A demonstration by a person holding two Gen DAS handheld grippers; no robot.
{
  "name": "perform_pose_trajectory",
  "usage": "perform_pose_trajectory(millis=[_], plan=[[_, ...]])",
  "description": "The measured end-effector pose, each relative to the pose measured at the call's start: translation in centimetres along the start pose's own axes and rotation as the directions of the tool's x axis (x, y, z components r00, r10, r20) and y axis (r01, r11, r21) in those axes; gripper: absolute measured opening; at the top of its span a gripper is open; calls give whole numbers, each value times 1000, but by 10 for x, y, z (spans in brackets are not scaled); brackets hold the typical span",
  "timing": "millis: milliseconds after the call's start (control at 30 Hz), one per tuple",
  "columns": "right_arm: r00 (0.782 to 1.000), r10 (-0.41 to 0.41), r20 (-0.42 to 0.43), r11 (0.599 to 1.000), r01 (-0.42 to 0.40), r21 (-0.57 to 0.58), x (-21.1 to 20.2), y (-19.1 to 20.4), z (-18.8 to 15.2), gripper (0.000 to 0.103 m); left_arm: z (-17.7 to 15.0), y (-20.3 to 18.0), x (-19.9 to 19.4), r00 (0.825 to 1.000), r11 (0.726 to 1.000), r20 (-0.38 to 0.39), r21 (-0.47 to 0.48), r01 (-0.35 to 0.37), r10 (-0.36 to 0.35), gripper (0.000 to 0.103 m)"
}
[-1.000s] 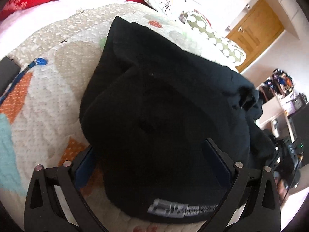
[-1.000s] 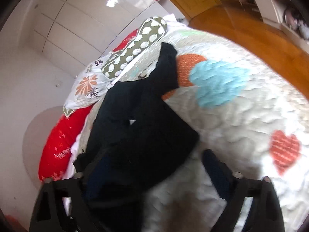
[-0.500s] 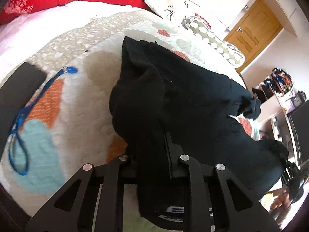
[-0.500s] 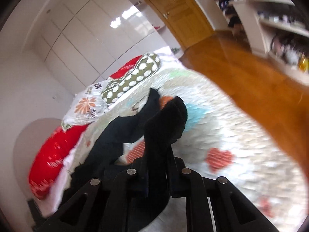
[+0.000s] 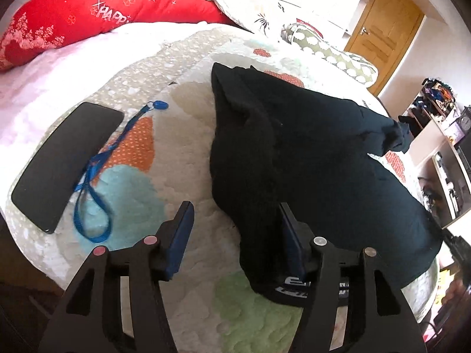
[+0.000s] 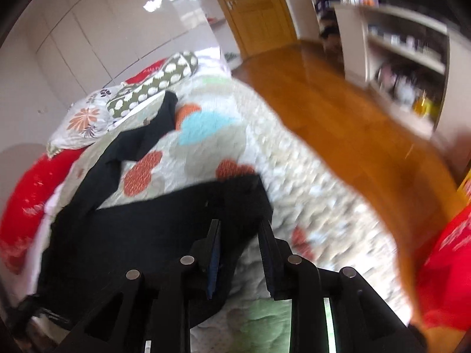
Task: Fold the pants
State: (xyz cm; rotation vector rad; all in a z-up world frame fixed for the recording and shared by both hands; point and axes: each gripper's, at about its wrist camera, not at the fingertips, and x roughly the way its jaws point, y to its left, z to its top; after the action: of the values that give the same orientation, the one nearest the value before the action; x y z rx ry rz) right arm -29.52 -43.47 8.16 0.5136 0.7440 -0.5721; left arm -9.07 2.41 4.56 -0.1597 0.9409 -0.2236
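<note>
The black pants [image 5: 318, 153] lie spread on a quilted bedspread [image 5: 182, 111], with the waistband label near the bed's front edge. My left gripper [image 5: 235, 220] is open, its fingers wide apart; a bunched fold of the pants lies between them against the right finger [image 5: 290, 235]. In the right wrist view the pants [image 6: 141, 235] stretch away toward the pillows. My right gripper [image 6: 240, 232] is open a little, with the pants' corner lying between the fingers. That view is blurred.
A black phone [image 5: 61, 158] and a blue lanyard [image 5: 100, 170] lie on the bedspread at the left. A red pillow [image 5: 97, 11] and patterned pillows [image 5: 329, 53] are at the bed's head. Wooden floor [image 6: 338, 111] and shelves [image 6: 406, 53] lie to the right.
Both grippers were shut on bunched pants fabric half a second ago; now both have opened and the fabric has dropped onto the bed. The left gripper moved back.
</note>
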Motion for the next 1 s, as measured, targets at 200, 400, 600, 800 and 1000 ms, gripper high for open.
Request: perform_pose_trajectory(millis=[200,400,600,800,1000], plan=[[994,110,14,991,-109,-72,-14,39,2,24,-3,5,-23,996,998,64,26,-62,61,58],[951,296,-91,923,-309,-227,-3,112,-16,25,-2,9,-28,993,995,76,17,-94,93,59],[837,466,-285,747,-545,-381,1,204,-65,46,-6,23,-20,997,996,30,-48,-70,72,59],[768,477,-428,488,-636,-597,-9,292,-130,48,-2,51,-27,989,985,43,-109,-136,141,59],[871,343,-351,376,-470,-799,13,349,-181,50,0,76,-35,984,976,67,-156,-151,163,59]])
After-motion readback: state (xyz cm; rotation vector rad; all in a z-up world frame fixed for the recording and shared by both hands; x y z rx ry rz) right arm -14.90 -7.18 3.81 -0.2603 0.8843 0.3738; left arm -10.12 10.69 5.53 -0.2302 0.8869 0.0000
